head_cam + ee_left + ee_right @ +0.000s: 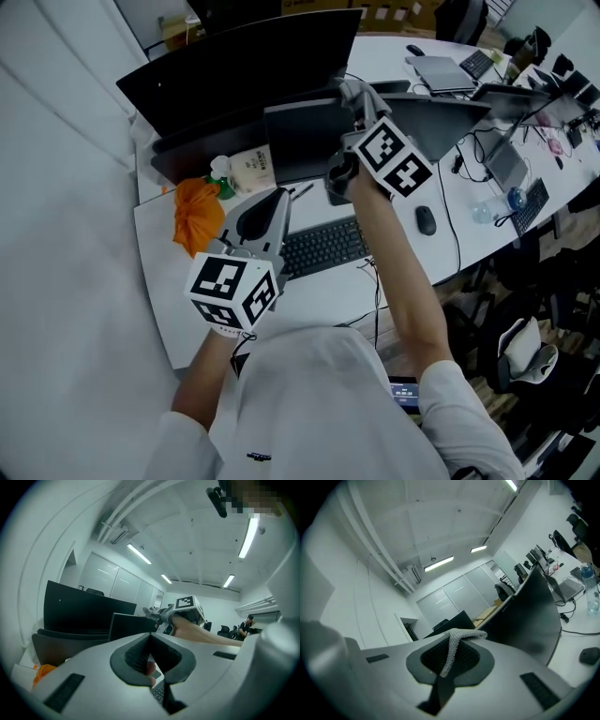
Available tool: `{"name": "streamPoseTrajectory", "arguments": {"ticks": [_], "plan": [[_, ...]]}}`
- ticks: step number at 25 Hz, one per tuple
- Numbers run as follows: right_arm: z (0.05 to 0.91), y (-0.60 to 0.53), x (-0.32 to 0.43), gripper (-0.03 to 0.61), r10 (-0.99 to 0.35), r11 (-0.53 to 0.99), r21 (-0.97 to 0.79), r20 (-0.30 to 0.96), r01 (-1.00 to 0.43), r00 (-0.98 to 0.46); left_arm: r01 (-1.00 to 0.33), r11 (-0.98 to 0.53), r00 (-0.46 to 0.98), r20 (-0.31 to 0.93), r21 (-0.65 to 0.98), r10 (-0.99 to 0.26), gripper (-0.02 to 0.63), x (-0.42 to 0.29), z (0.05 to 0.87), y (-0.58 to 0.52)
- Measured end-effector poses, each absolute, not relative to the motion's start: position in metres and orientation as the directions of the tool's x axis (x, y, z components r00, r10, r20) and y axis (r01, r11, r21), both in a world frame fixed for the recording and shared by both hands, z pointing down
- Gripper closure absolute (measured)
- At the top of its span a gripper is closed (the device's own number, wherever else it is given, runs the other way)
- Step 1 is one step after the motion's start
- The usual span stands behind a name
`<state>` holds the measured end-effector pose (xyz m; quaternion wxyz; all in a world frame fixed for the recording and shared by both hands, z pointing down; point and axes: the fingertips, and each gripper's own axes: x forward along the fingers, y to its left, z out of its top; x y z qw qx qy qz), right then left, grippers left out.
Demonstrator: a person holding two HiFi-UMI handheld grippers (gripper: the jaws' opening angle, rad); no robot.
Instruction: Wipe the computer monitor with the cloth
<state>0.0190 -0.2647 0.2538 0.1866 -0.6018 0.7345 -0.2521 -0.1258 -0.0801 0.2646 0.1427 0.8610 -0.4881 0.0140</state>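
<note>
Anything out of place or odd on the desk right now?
Nothing looks spilled or broken. One thing stands out: a crumpled orange bundle lies loose on the desk, left of the keyboard. Also, the right gripper pinches only a thin fold of the grey cloth, so little of it is spread for wiping.

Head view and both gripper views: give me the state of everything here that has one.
left gripper: jaws shut, nothing between them
right gripper: jaws shut on the cloth
cloth: pinched, bunched into a strip
front monitor: screen dark
back monitor: screen dark
orange bundle: crumpled, lying on the desk
</note>
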Motion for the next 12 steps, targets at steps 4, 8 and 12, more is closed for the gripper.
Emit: {"name": "streamPoseTrajectory", "arguments": {"ticks": [4,8,12], "plan": [[0.252,-0.261,0.042,0.558,-0.982,0.142,-0.527,0.028,-0.838,-0.184,-0.831,-0.509,0.547,0.162,0.226,-0.821,0.600,-0.114,0.264,-0.079],[0.236,-0.243,0.049,0.557,-0.967,0.248,-0.412,-0.047,-0.876,-0.252,-0.821,-0.525,0.563,0.159,0.226,-0.811,0.600,-0.106,0.264,-0.076],[0.217,-0.214,0.047,0.557,-0.926,0.375,-0.310,-0.090,-0.873,-0.366,-0.819,-0.530,0.566,0.161,0.217,-0.808,0.600,-0.103,0.264,-0.072]]}}
